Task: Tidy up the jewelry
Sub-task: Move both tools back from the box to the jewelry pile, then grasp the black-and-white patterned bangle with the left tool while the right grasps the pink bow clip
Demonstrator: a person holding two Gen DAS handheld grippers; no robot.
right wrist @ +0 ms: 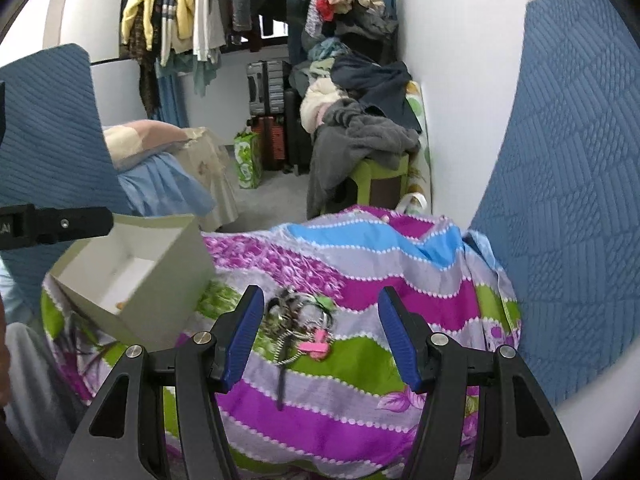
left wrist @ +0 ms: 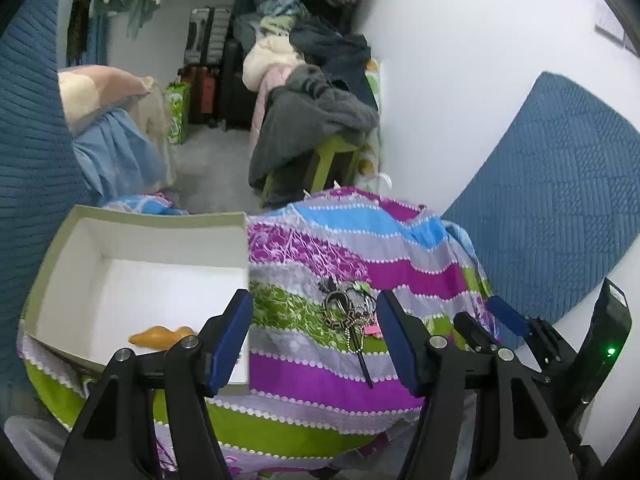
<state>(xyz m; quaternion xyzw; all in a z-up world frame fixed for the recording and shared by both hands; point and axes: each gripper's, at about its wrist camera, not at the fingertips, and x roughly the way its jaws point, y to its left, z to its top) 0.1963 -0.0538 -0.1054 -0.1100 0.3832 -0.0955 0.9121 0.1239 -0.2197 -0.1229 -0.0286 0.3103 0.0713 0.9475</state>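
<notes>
A tangle of jewelry [left wrist: 351, 314] lies on a striped, flowered cloth [left wrist: 320, 372]: rings, a chain, a pink clip and a thin dark stick. The same pile of jewelry [right wrist: 298, 326] shows in the right wrist view. An open white box [left wrist: 132, 280] sits left of it, with an orange piece [left wrist: 162, 336] inside; the box [right wrist: 136, 276] is also in the right wrist view. My left gripper [left wrist: 316, 338] hangs open above the cloth, with the pile between its blue pads. My right gripper [right wrist: 320, 338] is open too, nothing held. The right gripper's fingers [left wrist: 504, 314] show at the left view's right edge.
Blue quilted cushions [right wrist: 560, 200] flank the cloth-covered surface by a white wall. Beyond it are a green stool piled with grey clothes [right wrist: 360, 144], suitcases [right wrist: 268, 92], a green bag [right wrist: 247, 158] and hanging garments [right wrist: 192, 12]. Part of the left gripper's body [right wrist: 56, 224] crosses the left edge.
</notes>
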